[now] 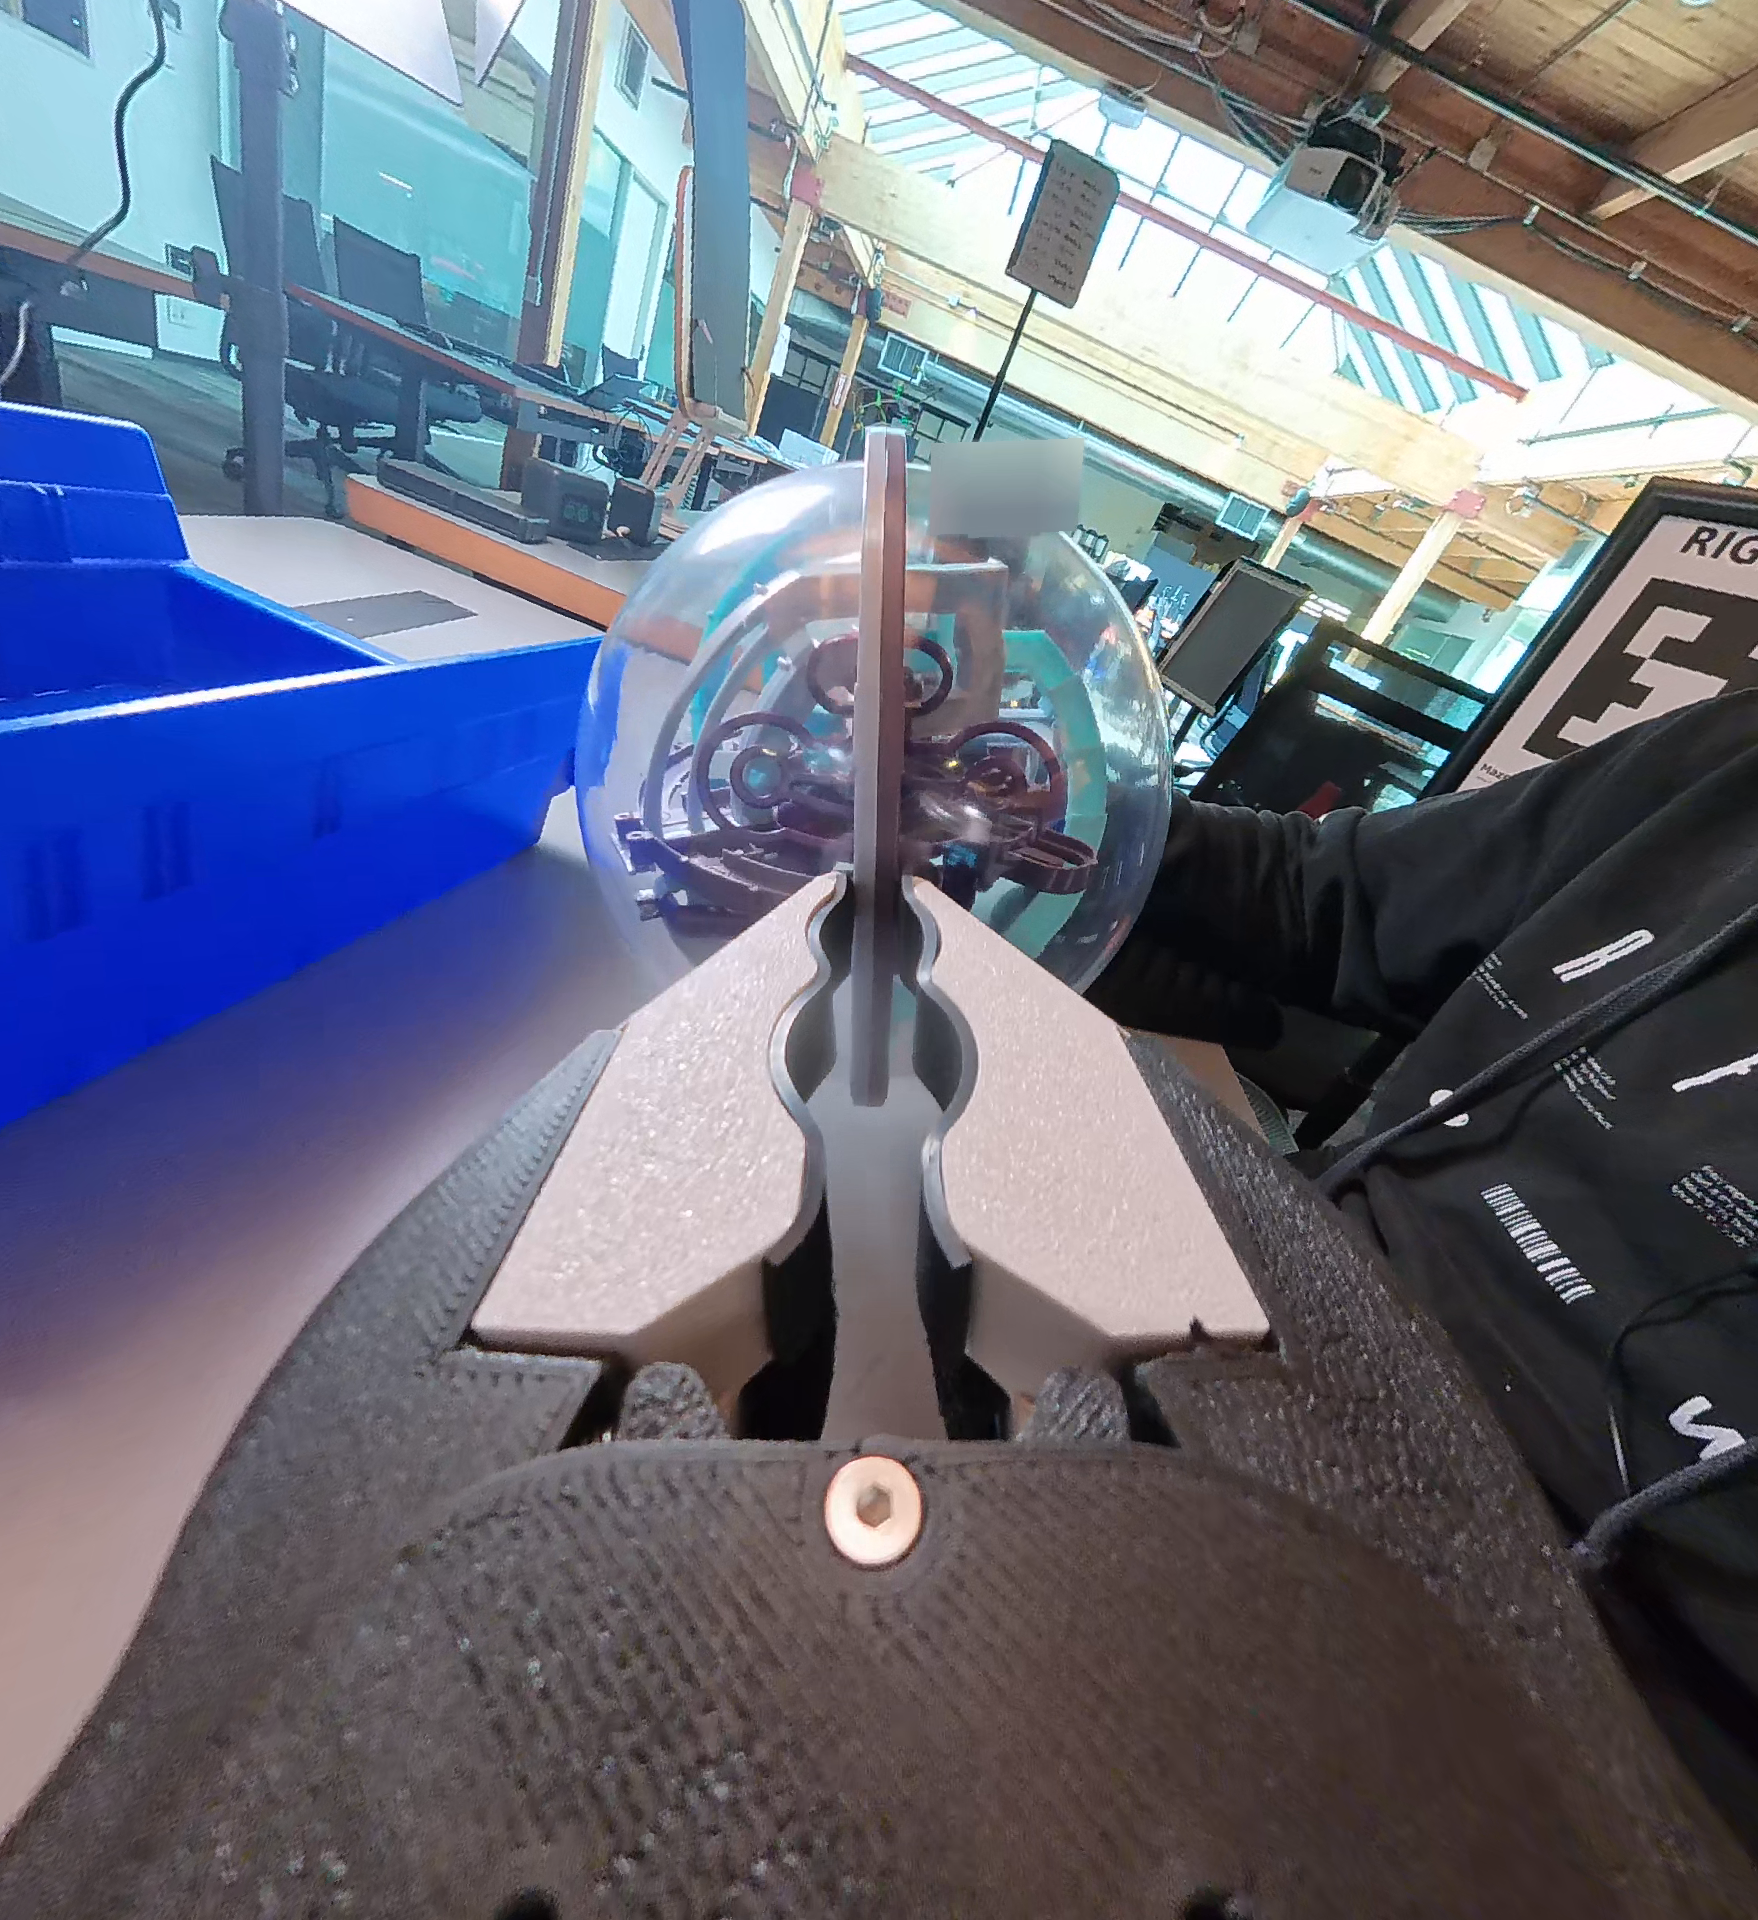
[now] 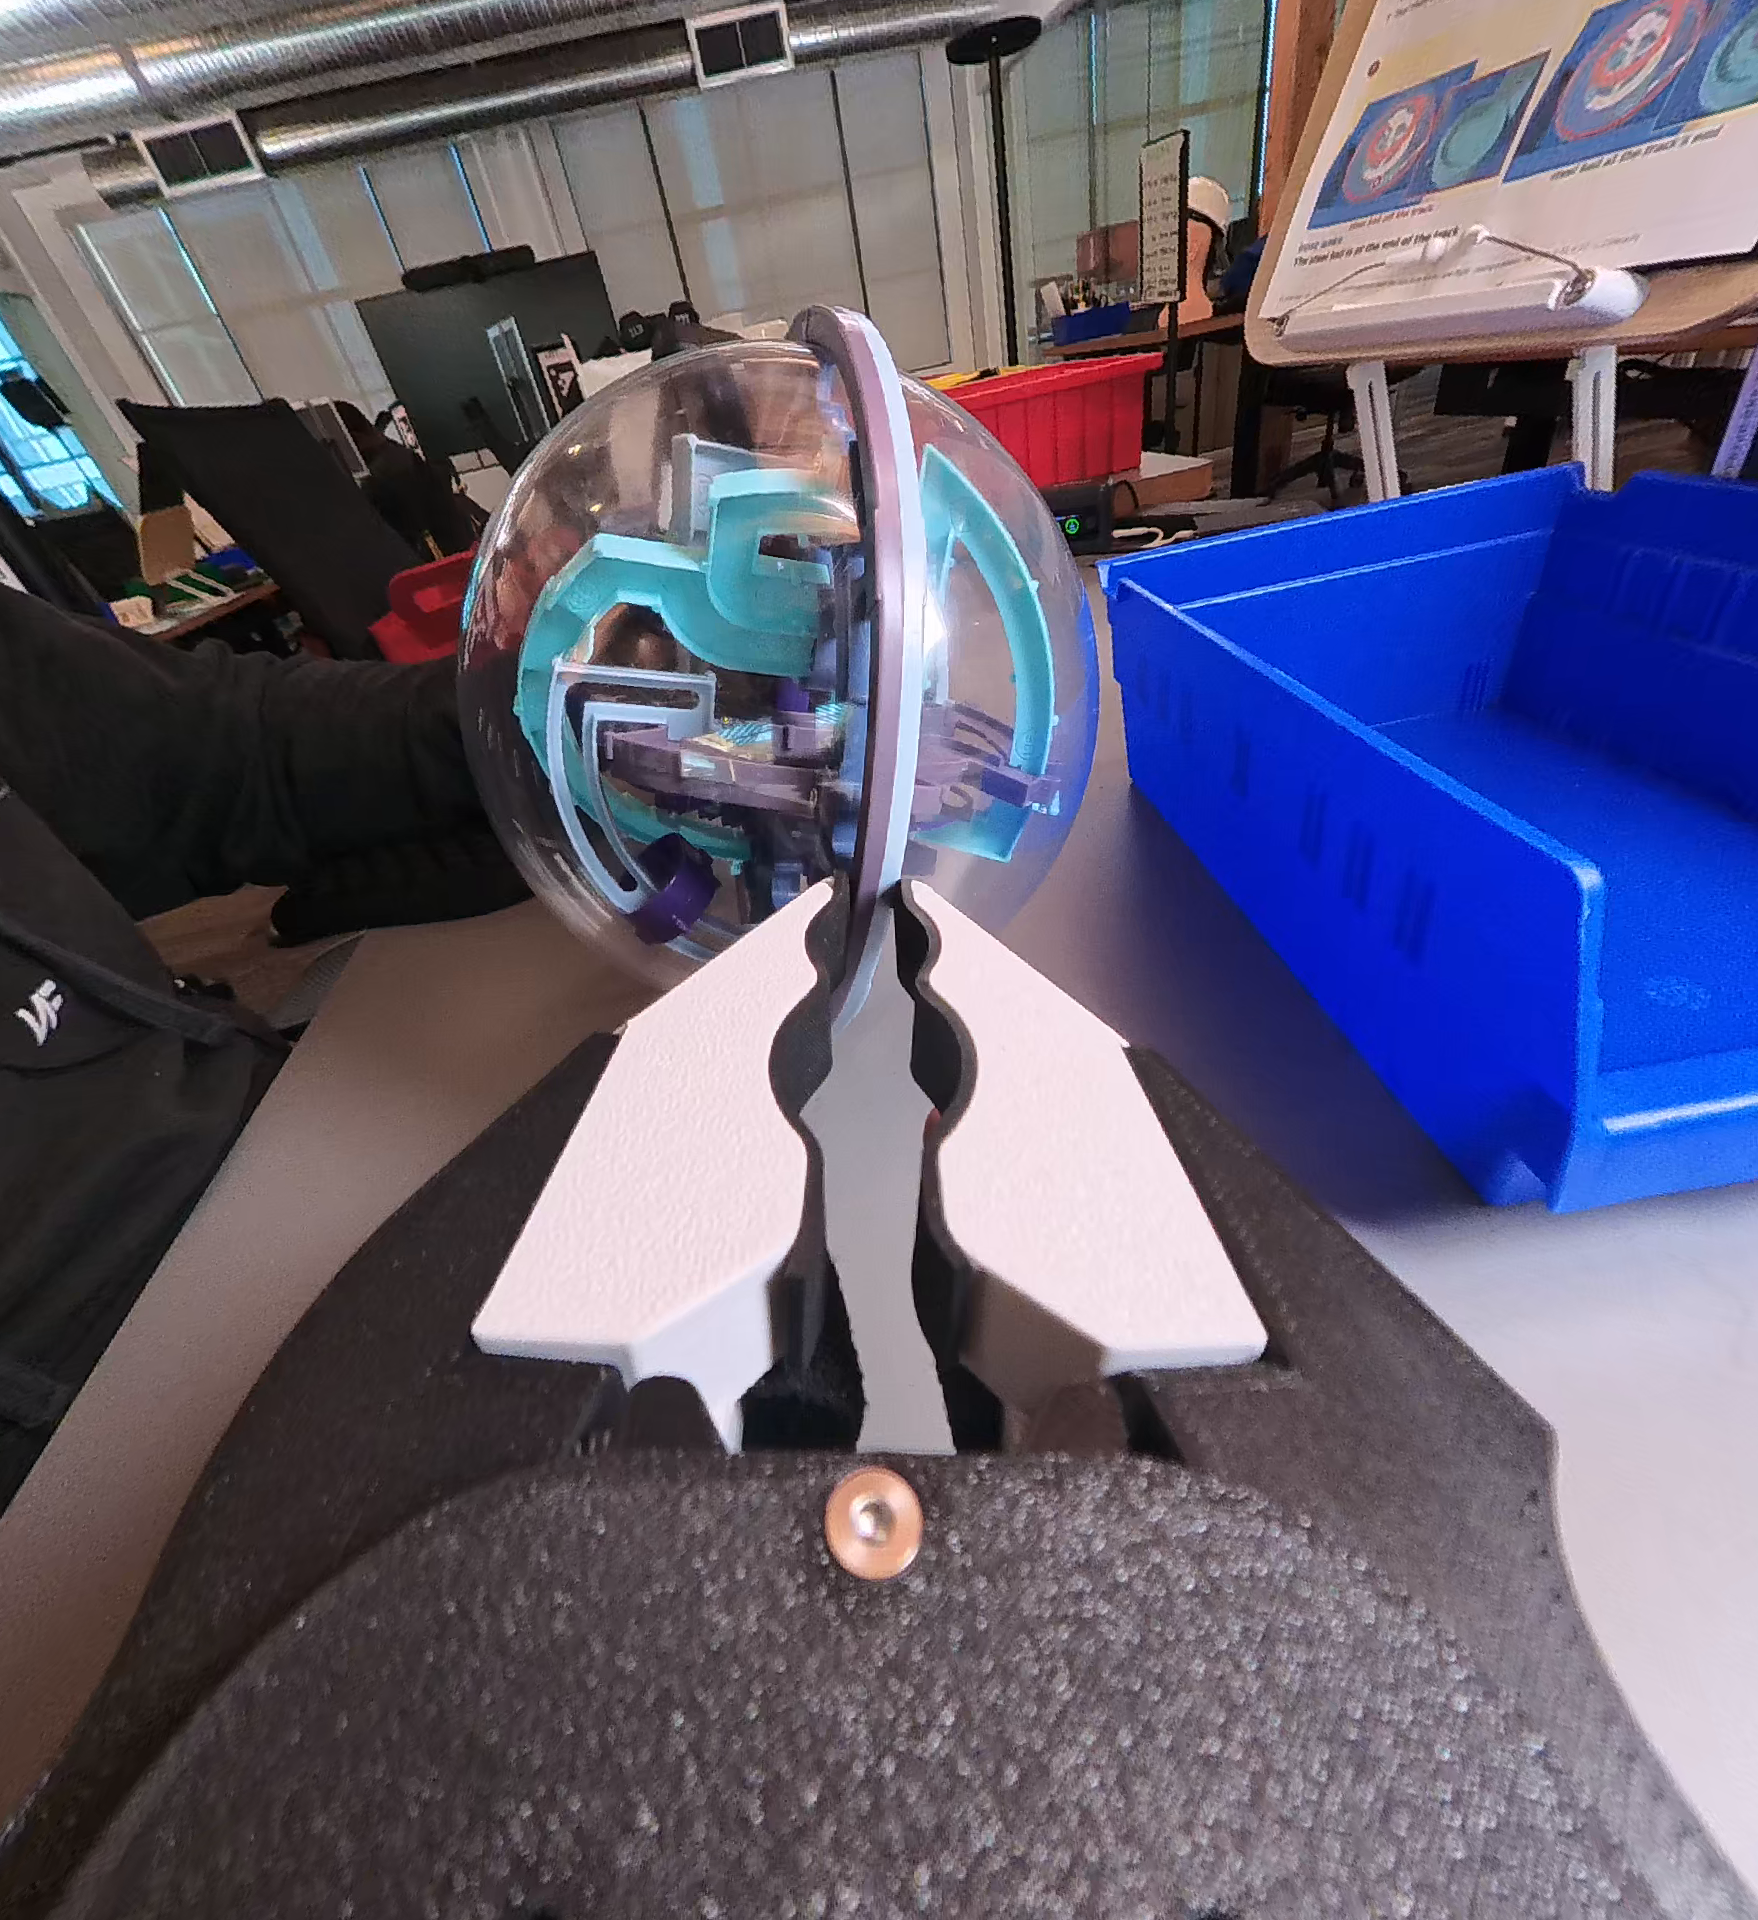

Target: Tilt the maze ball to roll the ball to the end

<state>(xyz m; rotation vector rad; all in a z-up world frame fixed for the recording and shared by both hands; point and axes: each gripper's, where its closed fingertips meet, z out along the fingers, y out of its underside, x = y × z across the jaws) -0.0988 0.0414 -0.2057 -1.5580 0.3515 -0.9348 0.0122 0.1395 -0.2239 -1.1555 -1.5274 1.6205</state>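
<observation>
- The left hand-held gripper point(image 1: 876, 914) is clamped on the flat grey equator rim of the clear plastic maze ball with teal and purple tracks inside point(image 1: 1010, 727).
- The right hand-held gripper point(image 2: 867, 914) pinches the same rim from the opposite side.
- The maze ball point(image 2: 709, 665) is held above the grey bench point(image 2: 1623, 1382); the small ball inside cannot be made out.
- A blue plastic bin point(image 2: 1477, 831) sits beyond on the bench.

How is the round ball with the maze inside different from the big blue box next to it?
The maze ball is a clear sphere, so you see its teal and purple tracks inside; the blue bin is solid plastic with straight walls. The maze ball is pinched by its rim in the left gripper and the right gripper; the blue bin sits on the table, untouched. The bin looks bigger. Both are plastic.
</observation>
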